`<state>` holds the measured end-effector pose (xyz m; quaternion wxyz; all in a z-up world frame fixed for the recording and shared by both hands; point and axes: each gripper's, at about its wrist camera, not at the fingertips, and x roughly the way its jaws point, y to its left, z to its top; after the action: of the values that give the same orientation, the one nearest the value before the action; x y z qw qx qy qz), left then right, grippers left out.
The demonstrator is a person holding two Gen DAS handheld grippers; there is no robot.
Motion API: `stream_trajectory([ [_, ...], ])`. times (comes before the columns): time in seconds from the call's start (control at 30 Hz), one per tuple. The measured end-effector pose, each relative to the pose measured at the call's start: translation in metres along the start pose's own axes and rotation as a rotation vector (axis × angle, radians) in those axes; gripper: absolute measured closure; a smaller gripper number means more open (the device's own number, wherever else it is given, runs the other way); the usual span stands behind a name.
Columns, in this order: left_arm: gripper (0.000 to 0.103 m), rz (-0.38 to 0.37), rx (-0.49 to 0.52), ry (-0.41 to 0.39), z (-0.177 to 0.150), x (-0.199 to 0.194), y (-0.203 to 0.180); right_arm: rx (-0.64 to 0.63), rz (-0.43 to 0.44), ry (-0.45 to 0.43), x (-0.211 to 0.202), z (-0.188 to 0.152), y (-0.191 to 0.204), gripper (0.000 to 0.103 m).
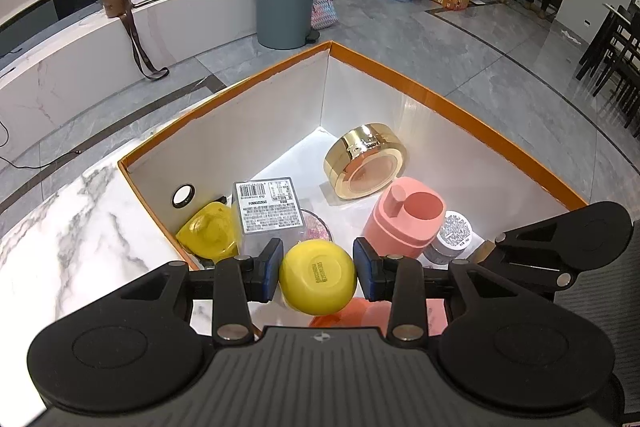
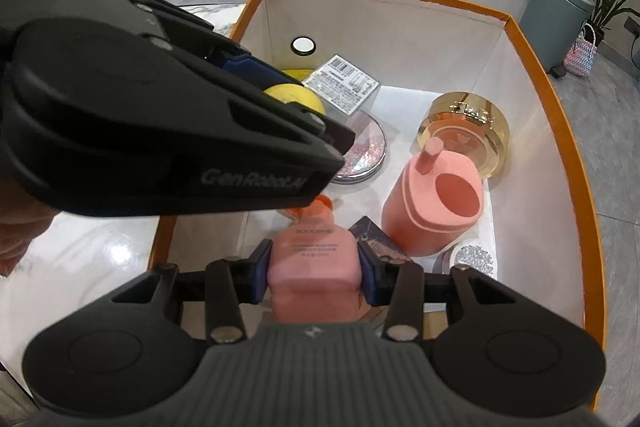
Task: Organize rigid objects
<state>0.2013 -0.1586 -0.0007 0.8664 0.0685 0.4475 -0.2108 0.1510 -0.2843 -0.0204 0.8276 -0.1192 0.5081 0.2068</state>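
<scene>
My left gripper [image 1: 318,273] is shut on a round yellow jar [image 1: 318,277] and holds it over the near part of the orange-rimmed white box [image 1: 440,95]. My right gripper [image 2: 314,277] is shut on a pink lotion bottle [image 2: 314,267] with an orange cap, over the box's near edge [image 2: 560,107]. The left gripper body [image 2: 160,131] crosses the right wrist view, with the yellow jar [image 2: 292,97] partly hidden behind it.
Inside the box lie a gold round tin [image 1: 366,161], a pink container [image 1: 404,217], a clear labelled case [image 1: 268,205], a yellow lid [image 1: 208,233], a glitter compact [image 2: 362,157] and a small white-lidded jar [image 1: 454,233]. The box stands on a marble table [image 1: 60,247].
</scene>
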Motion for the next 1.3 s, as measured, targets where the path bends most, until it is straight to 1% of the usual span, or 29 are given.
stream_trajectory([
  [0.1, 0.059, -0.015, 0.005, 0.017, 0.001, 0.001, -0.003, 0.0, 0.0, 0.001, 0.0, 0.0, 0.0, 0.06],
  [0.13, 0.055, -0.016, 0.006, 0.017, 0.001, 0.001, -0.003, -0.002, -0.002, -0.001, -0.001, 0.0, 0.001, 0.059],
  [0.2, 0.053, -0.017, 0.002, 0.007, 0.0, -0.002, -0.005, -0.005, -0.006, -0.003, -0.002, 0.0, 0.002, 0.059],
  [0.3, 0.053, -0.016, 0.001, -0.002, 0.0, -0.007, -0.006, -0.004, -0.011, -0.013, -0.008, 0.002, 0.003, 0.058],
  [0.37, 0.051, -0.014, -0.003, -0.01, 0.001, -0.011, -0.006, -0.002, -0.01, -0.017, -0.011, 0.002, 0.003, 0.057],
  [0.43, 0.042, -0.012, -0.017, -0.024, 0.002, -0.016, -0.005, -0.002, -0.011, -0.022, -0.015, 0.001, 0.003, 0.056],
  [0.6, 0.031, -0.01, -0.074, -0.081, 0.0, -0.037, -0.002, 0.008, -0.027, -0.05, -0.028, -0.003, 0.002, 0.054],
  [0.67, 0.026, 0.001, -0.089, -0.106, 0.0, -0.047, -0.003, 0.024, -0.041, -0.065, -0.035, -0.005, 0.0, 0.05],
  [0.73, 0.018, 0.015, -0.104, -0.129, 0.0, -0.057, -0.005, 0.051, -0.057, -0.082, -0.042, -0.007, -0.003, 0.048],
  [0.8, 0.016, 0.028, -0.124, -0.147, -0.001, -0.067, -0.007, 0.078, -0.073, -0.093, -0.048, -0.009, -0.006, 0.047],
  [0.83, 0.015, 0.035, -0.135, -0.153, -0.002, -0.072, -0.009, 0.094, -0.084, -0.102, -0.052, -0.01, -0.007, 0.044],
  [0.97, 0.013, 0.052, -0.164, -0.176, -0.003, -0.088, -0.017, 0.147, -0.136, -0.135, -0.065, -0.018, -0.012, 0.038],
  [1.07, 0.011, 0.08, -0.189, -0.184, -0.007, -0.099, -0.022, 0.182, -0.164, -0.163, -0.074, -0.023, -0.014, 0.037],
  [1.1, 0.008, 0.099, -0.202, -0.184, -0.008, -0.102, -0.024, 0.198, -0.178, -0.174, -0.078, -0.025, -0.016, 0.037],
  [1.17, 0.007, 0.139, -0.218, -0.184, -0.011, -0.107, -0.028, 0.229, -0.2, -0.194, -0.085, -0.03, -0.019, 0.037],
  [1.2, 0.004, 0.162, -0.216, -0.179, -0.014, -0.108, -0.031, 0.242, -0.21, -0.203, -0.088, -0.031, -0.02, 0.037],
  [1.23, 0.003, 0.183, -0.213, -0.173, -0.015, -0.109, -0.033, 0.254, -0.217, -0.212, -0.092, -0.033, -0.021, 0.035],
  [1.27, 0.003, 0.206, -0.211, -0.168, -0.017, -0.11, -0.036, 0.264, -0.22, -0.219, -0.094, -0.034, -0.022, 0.029],
  [1.3, 0.003, 0.231, -0.206, -0.162, -0.019, -0.111, -0.038, 0.271, -0.226, -0.23, -0.097, -0.036, -0.023, 0.026],
])
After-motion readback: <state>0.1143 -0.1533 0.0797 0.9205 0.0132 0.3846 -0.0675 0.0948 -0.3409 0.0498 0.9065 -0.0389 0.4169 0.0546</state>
